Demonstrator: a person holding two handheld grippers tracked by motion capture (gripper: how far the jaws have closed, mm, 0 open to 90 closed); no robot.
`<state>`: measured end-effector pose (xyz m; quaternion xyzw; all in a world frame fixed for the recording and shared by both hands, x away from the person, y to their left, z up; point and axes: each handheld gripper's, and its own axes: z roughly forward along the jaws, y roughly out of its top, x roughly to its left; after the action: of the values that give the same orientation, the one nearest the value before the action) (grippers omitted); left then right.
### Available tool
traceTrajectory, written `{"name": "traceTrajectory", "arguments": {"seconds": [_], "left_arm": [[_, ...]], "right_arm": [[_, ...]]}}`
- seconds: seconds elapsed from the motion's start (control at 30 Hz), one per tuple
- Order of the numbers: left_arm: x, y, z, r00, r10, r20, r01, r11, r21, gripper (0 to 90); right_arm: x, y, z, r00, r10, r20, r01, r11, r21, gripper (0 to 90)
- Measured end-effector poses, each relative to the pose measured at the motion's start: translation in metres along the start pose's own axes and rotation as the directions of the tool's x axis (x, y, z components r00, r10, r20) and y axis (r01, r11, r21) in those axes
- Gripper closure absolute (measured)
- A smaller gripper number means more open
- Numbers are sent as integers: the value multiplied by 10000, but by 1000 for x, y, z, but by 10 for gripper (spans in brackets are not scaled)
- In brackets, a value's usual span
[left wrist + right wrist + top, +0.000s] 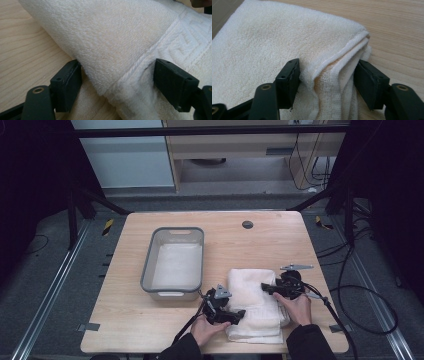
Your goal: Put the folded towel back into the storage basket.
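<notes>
- Where the grey tub [172, 262] stands left of centre on the desk [150, 320], the folded white towel [252, 302] lies to its right, at the near edge.
- Left hand [205, 329] comes in from the near edge, its forearm slanting up and right, and holds the left tongs [241, 314] level, pointing right at the towel's near-left edge.
- Left tongs stand wide; the left gripper view has a folded corner of the towel [112, 45] between the jaws, both pads right at the cloth, though whether they press I cannot tell.
- Right hand [296, 307] lies over the towel's right edge, its tongs [264, 288] pointing left.
- Right tongs are half closed, with the towel's layered edge [337, 67] bunched between the jaws and both pads against it.
</notes>
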<state>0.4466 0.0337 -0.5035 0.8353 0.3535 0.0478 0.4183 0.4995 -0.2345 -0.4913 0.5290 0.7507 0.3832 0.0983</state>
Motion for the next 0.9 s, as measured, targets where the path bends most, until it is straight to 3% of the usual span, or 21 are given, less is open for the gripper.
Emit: {"name": "traceTrajectory", "arguments": {"seconds": [0.13, 0.17, 0.37, 0.7, 0.9], "left_arm": [[-3, 1, 0, 10000, -4, 79, 3, 10000, 77, 283], [-3, 1, 0, 9998, -62, 176, 59, 9999, 137, 345], [-4, 6, 1, 9972, -552, 496, 528, 9974, 488, 470], [-7, 7, -2, 9958, -754, 527, 735, 9966, 368, 664], [-9, 6, -8, 9942, -864, 638, 863, 9963, 34, 700]], "right_arm": [[1, -1, 1, 9999, 65, -96, -65, 10000, 8, 459], [1, 0, 0, 9995, 190, -234, -188, 9998, 61, 501], [1, 0, 0, 9983, 422, -414, -419, 9991, 81, 617], [3, 2, -5, 9972, 596, -455, -599, 9982, -44, 689], [7, 4, -13, 9985, 408, -357, -415, 9989, -208, 699]]}}
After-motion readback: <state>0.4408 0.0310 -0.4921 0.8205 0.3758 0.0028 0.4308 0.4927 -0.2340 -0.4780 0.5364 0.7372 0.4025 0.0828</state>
